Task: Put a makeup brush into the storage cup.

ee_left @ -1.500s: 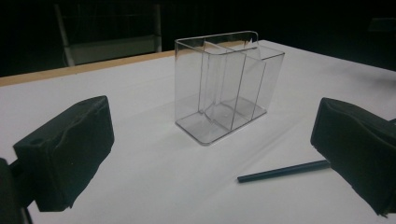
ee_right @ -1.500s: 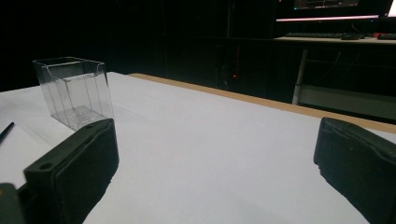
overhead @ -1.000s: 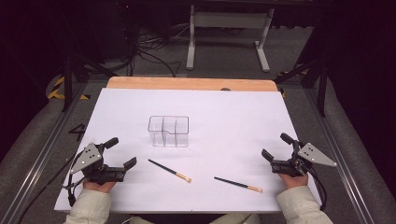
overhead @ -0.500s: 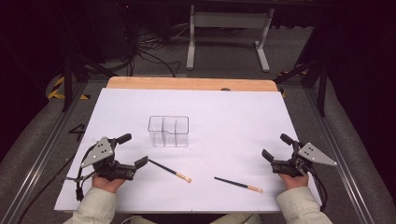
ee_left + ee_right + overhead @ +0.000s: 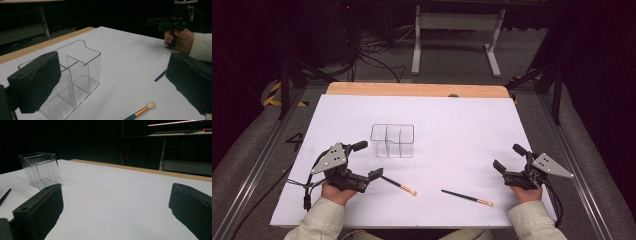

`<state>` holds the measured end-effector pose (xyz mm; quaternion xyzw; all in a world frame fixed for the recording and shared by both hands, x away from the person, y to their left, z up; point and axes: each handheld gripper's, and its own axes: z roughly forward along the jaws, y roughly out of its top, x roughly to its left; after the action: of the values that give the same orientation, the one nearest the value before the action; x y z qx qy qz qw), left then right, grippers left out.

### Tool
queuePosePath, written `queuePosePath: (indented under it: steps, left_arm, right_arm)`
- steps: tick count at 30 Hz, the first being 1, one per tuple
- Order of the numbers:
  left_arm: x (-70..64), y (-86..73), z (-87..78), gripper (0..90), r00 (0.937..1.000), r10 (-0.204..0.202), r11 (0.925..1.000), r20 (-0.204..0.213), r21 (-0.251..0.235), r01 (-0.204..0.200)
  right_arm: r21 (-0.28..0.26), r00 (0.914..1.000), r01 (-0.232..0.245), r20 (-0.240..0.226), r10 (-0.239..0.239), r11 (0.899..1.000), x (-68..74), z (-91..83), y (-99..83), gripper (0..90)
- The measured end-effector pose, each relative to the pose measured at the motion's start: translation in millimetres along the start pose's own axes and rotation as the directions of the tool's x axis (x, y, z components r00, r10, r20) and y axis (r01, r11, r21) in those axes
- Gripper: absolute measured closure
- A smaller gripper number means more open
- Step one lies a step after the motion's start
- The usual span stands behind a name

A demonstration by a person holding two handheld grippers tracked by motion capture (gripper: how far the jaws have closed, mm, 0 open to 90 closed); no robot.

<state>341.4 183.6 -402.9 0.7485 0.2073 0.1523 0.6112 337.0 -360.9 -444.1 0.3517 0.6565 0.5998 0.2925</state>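
Observation:
A clear plastic organizer point(image 5: 392, 141) with several compartments stands mid-table on the white sheet. Two black-handled makeup brushes lie in front of it: one point(image 5: 399, 185) at the left, one point(image 5: 467, 197) at the right. My left gripper point(image 5: 368, 160) is open, its near jaw right at the left brush's handle end. In the left gripper view the organizer point(image 5: 75, 75) sits between the jaws at left and the brush's pale tip point(image 5: 141, 111) lies low between them. My right gripper point(image 5: 508, 157) rests open at the table's right, empty, right of the second brush. Its view shows the organizer point(image 5: 41, 168) far left.
The white sheet point(image 5: 462, 125) covers the table, with a wooden edge point(image 5: 417, 90) at the far side. Cables and a metal stand point(image 5: 457, 30) are on the dark floor beyond. In the left gripper view the other hand holds the right gripper point(image 5: 172, 21) at upper right.
My left gripper has moved right and forward, to the handle end of the left brush and nearer the organizer. The right gripper and both brushes have stayed put.

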Motion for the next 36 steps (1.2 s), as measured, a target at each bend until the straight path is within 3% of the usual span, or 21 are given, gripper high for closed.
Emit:
queuePosePath:
  steps: [4,9,13,16,19,20,21,22,24,25,26,27,28,29,30,32,33,34,35,36]
  left_arm:
    - [-1.1,5.4,2.0,0.7,0.9999,0.010,0.9998,0.013,0.019,-0.011]
    - [0.1,18.2,5.4,1.3,0.9985,0.031,0.9951,0.045,0.092,-0.036]
    - [1.9,28.3,10.5,1.1,0.9942,0.063,0.9823,0.087,0.171,-0.077]
    - [-0.3,35.1,17.1,1.4,0.9888,0.091,0.9614,0.118,0.249,-0.118]
    - [-2.1,41.0,23.0,2.2,0.9843,0.107,0.9353,0.141,0.322,-0.148]
    - [-2.4,42.6,24.5,2.2,0.9829,0.107,0.9297,0.150,0.335,-0.152]
    - [-2.4,42.6,24.5,2.2,0.9829,0.107,0.9297,0.150,0.335,-0.152]
    - [-3.4,46.0,27.3,2.3,0.9801,0.126,0.9137,0.154,0.367,-0.175]
    - [-4.7,49.6,28.8,2.7,0.9765,0.145,0.8996,0.159,0.390,-0.197]
    - [-5.0,52.2,29.8,3.4,0.9741,0.152,0.8881,0.168,0.409,-0.209]
    - [-5.0,52.2,29.8,3.5,0.9741,0.152,0.8881,0.168,0.409,-0.209]
    - [-6.6,55.5,31.3,3.5,0.9710,0.172,0.8679,0.166,0.441,-0.229]
    - [-7.7,57.3,32.3,3.4,0.9691,0.178,0.8577,0.170,0.456,-0.238]
    - [-8.0,58.5,33.1,3.4,0.9688,0.173,0.8504,0.177,0.469,-0.238]
    - [-8.0,58.5,33.1,3.3,0.9688,0.173,0.8504,0.177,0.469,-0.238]
    - [-8.7,61.4,35.8,2.6,0.9670,0.170,0.8218,0.190,0.514,-0.245]
    - [-9.8,63.1,37.6,2.3,0.9656,0.180,0.8016,0.188,0.541,-0.254]
    - [-10.3,64.2,38.4,2.3,0.9648,0.182,0.7926,0.190,0.552,-0.258]
    - [-10.3,64.2,38.4,2.3,0.9648,0.182,0.7926,0.190,0.552,-0.258]
    - [-10.5,65.6,39.3,2.3,0.9630,0.191,0.7853,0.190,0.559,-0.266]
  right_arm:
    - [0.005,1.0000,0.000,0.004,0.000,1.000,-0.4,0.3,-0.3,0.1]
    - [0.009,1.0000,0.002,0.009,-0.002,1.000,-0.5,0.2,-0.4,0.1]
    - [0.013,1.0000,0.000,0.010,0.000,1.000,-0.2,-0.1,-0.5,0.1]
    - [0.014,0.9999,-0.001,0.011,0.000,1.000,-0.3,-0.4,-0.6,0.1]
    - [0.016,0.9999,-0.002,0.013,0.002,1.000,-0.5,-0.6,-0.8,0.1]
    - [0.017,0.9999,-0.003,0.012,0.003,1.000,-0.5,-0.6,-0.8,0.1]
    - [0.017,0.9999,-0.003,0.012,0.003,1.000,-0.5,-0.6,-0.8,0.1]
    - [0.017,0.9999,-0.007,0.014,0.007,1.000,-0.4,-0.7,-0.9,0.1]
    - [0.018,0.9999,-0.010,0.014,0.009,1.000,-0.6,-0.8,-1.0,0.1]
    - [0.019,0.9998,-0.010,0.015,0.010,1.000,-0.7,-0.8,-1.1,0.1]
    - [0.019,0.9998,-0.010,0.015,0.010,1.000,-0.7,-0.8,-1.1,0.1]
    - [0.019,0.9999,-0.011,0.013,0.011,1.000,-0.8,-1.0,-1.2,0.1]
    - [0.020,0.9998,-0.012,0.014,0.012,1.000,-0.9,-1.0,-1.2,0.1]
    - [0.020,0.9998,-0.012,0.014,0.012,1.000,-0.9,-1.0,-1.3,0.1]
    - [0.020,0.9998,-0.012,0.014,0.012,1.000,-0.9,-1.0,-1.3,0.1]
    - [0.021,0.9998,-0.012,0.013,0.012,1.000,-0.9,-1.0,-1.4,0.1]
    - [0.021,0.9998,-0.012,0.014,0.012,1.000,-0.9,-1.0,-1.4,0.1]
    - [0.021,0.9998,-0.013,0.014,0.013,1.000,-0.9,-1.0,-1.4,0.1]
    - [0.021,0.9998,-0.013,0.014,0.013,1.000,-0.9,-1.0,-1.4,0.1]
    - [0.022,0.9998,-0.014,0.015,0.014,1.000,-1.0,-1.0,-1.5,0.1]
